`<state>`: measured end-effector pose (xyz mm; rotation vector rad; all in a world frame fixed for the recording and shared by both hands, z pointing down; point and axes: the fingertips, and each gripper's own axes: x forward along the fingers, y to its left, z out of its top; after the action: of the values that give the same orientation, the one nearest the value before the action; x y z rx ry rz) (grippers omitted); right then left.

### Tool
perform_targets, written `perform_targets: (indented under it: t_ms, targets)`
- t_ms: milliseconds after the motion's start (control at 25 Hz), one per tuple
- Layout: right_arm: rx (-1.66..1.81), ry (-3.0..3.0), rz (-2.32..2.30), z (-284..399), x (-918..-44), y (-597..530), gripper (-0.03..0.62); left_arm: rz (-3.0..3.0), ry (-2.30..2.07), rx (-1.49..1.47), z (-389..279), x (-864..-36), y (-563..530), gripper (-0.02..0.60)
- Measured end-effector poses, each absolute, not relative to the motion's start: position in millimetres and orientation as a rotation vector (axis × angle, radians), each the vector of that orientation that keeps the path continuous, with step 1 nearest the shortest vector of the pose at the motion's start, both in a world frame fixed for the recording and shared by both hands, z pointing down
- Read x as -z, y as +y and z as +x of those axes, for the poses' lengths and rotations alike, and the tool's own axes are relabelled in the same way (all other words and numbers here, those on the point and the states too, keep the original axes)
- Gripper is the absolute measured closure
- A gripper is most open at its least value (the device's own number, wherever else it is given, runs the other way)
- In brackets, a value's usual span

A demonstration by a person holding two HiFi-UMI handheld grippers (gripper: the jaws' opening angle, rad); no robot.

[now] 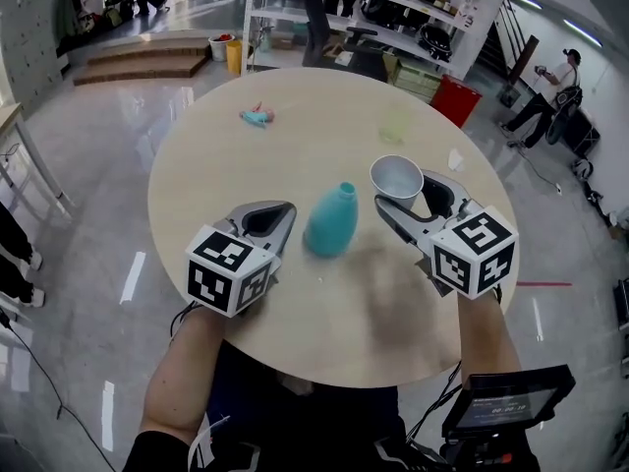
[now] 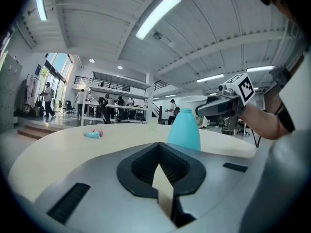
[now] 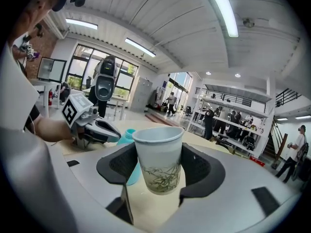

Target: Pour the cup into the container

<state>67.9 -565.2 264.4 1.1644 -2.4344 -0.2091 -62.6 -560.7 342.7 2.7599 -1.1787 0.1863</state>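
A teal bottle-shaped container [image 1: 330, 222] stands upright near the middle of the round table [image 1: 216, 165]. Just to its right, my right gripper [image 1: 405, 190] is shut on a white paper cup [image 1: 397, 177]. In the right gripper view the cup [image 3: 159, 161] sits upright between the black pads [image 3: 201, 166], printed with a green bamboo pattern, and the container [image 3: 129, 134] shows behind it at the left. My left gripper [image 1: 285, 209] rests left of the container, shut and empty. In the left gripper view the container [image 2: 184, 130] stands ahead, with the cup's rim [image 2: 190, 100] showing above its mouth.
A small pink and teal toy [image 1: 257, 116] lies at the table's far left. A pale greenish thing [image 1: 395, 126] and a small white scrap [image 1: 455, 158] lie at the far right. A red box [image 1: 455, 99] and shelving [image 1: 373, 8] stand beyond the table.
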Motion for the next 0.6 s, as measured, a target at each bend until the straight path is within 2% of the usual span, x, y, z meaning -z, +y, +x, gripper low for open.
perform_targets:
  t_ms: [600]
  targets:
    - [0.461,-2.188,1.076,50.1,-260.3,-569.5,0.307,2.76,-1.184,-0.183,-64.1,-340.3,-558.1,0.583]
